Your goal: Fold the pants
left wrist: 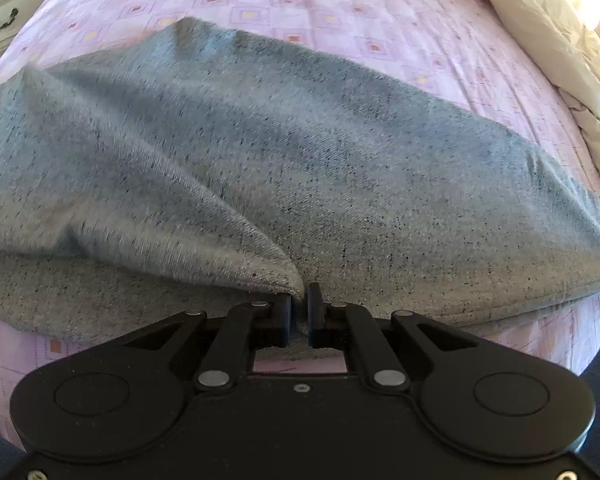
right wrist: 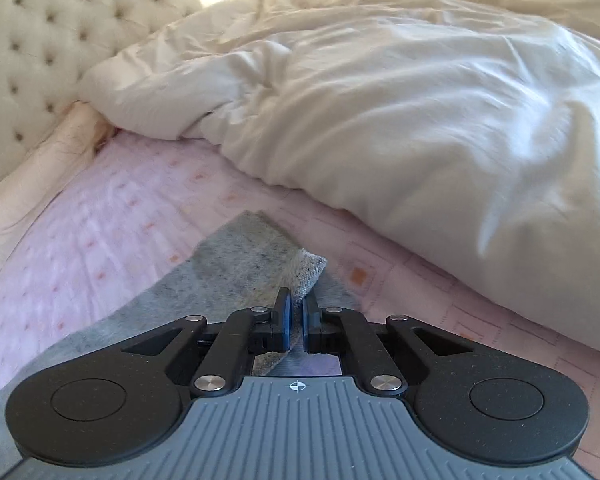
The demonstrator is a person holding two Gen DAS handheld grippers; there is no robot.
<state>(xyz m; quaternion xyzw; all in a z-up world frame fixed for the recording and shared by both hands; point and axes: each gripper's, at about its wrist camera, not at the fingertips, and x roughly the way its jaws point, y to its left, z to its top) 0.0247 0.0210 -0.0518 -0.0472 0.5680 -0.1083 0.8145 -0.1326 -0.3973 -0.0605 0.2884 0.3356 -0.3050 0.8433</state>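
From your left wrist camera, your left gripper (left wrist: 299, 300) has its jaws pressed together on a bunched edge of the grey pants (left wrist: 260, 168), which spread wide across the pink patterned sheet (left wrist: 340, 12) in soft ridges; a cream duvet (left wrist: 548, 52) lies at the right and a white dresser (left wrist: 4, 20) stands at the far left. From your right wrist camera, your right gripper (right wrist: 296, 308) pinches a narrow hem end of the pants (right wrist: 236, 264), the cloth lifted between the blue pads (right wrist: 286, 316) above the sheet (right wrist: 100, 232), with the rumpled duvet (right wrist: 380, 100) just beyond and a tufted headboard (right wrist: 40, 48) at the left
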